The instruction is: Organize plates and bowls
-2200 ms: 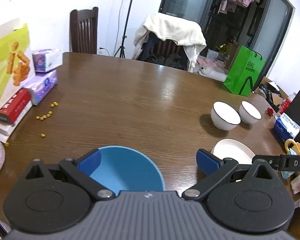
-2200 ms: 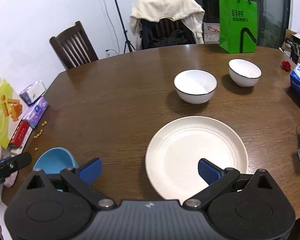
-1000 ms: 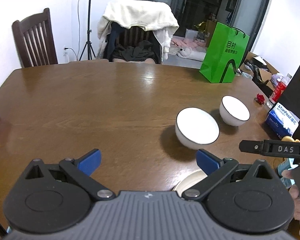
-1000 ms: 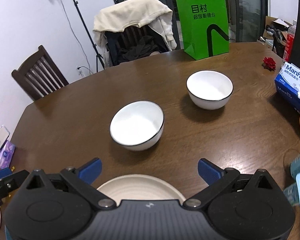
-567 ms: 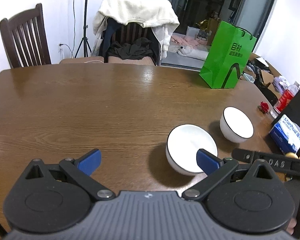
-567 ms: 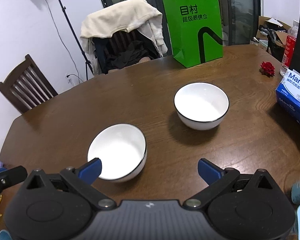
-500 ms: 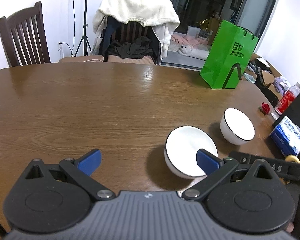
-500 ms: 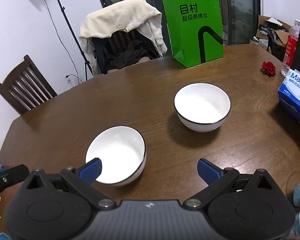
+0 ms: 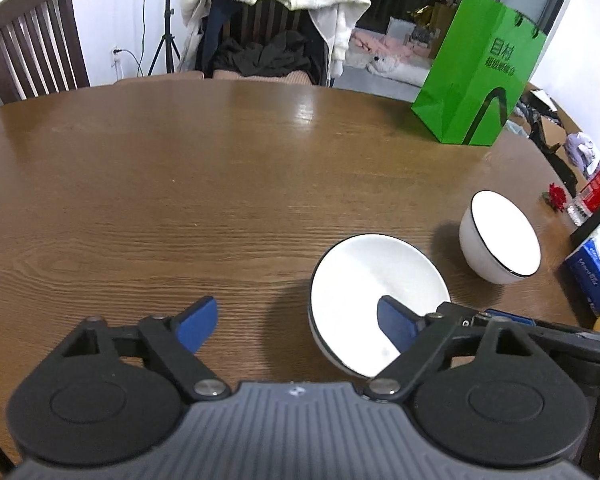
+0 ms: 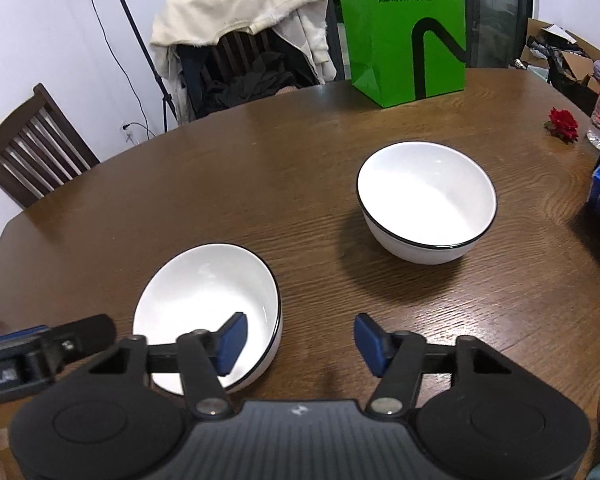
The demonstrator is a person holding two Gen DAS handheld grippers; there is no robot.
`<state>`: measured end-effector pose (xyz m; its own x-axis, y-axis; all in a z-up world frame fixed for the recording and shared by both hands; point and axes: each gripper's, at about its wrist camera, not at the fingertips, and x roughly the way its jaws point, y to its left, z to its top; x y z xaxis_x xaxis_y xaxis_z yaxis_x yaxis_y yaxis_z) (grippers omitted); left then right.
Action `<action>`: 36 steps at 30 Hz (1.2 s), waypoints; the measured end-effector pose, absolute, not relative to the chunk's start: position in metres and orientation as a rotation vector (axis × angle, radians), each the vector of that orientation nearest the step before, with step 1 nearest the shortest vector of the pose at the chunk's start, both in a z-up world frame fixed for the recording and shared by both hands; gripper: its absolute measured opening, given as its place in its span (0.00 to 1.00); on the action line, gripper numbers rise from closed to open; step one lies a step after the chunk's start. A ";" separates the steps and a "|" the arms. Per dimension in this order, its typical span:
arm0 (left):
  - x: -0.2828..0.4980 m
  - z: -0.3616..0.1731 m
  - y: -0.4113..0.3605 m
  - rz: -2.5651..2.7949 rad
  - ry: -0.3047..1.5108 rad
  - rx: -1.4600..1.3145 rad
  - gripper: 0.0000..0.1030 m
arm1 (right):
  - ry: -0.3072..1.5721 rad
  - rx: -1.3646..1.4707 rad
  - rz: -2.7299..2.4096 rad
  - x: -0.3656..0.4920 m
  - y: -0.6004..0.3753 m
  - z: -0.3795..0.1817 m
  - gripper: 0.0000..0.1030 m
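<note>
Step in hand: both grippers are closing in on the near bowl (image 10: 204, 300); judging by the task, this is the grasp before it gets stacked or moved.
Left gripper (image 9: 296, 320): jaws apart and narrowing; its right finger sits inside the bowl, its left finger outside over bare table (image 9: 180, 184), so the bowl's left wall lies between them, not visibly pinched.
Right gripper (image 10: 298, 338): jaws apart and narrowing faster; its left finger is inside the bowl, its right finger outside, the bowl's right wall between them; contact cannot be told.
Next move calls for: probably each pair of pads meeting the wall squarely, then an even lift, since a one-sided pull could tip it.
Near bowl's look: white, glossy, thin dark rim, empty, upright.
Far bowl (image 10: 426, 204): same make, ahead and to the right of the right gripper, well apart from the near one.
</note>
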<state>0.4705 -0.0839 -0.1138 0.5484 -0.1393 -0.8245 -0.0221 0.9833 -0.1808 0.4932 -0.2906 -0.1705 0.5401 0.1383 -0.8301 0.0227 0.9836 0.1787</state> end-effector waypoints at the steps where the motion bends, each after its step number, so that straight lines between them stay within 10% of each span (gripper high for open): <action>1: 0.473 -0.117 -0.086 -0.066 0.997 -0.179 0.78 | 1.005 0.177 0.071 0.495 -0.290 -0.173 0.49; 8: 0.489 -0.135 -0.090 -0.053 1.056 -0.215 0.63 | 1.047 0.165 0.080 0.511 -0.283 -0.188 0.42; 15: 0.496 -0.150 -0.088 -0.063 1.102 -0.282 0.09 | 1.085 0.177 0.090 0.521 -0.279 -0.199 0.24; 19: 0.499 -0.154 -0.085 -0.062 1.109 -0.311 0.07 | 1.093 0.210 0.120 0.525 -0.277 -0.202 0.10; 36: 0.499 -0.150 -0.093 -0.086 1.106 -0.231 0.06 | 1.090 0.172 0.096 0.524 -0.269 -0.201 0.09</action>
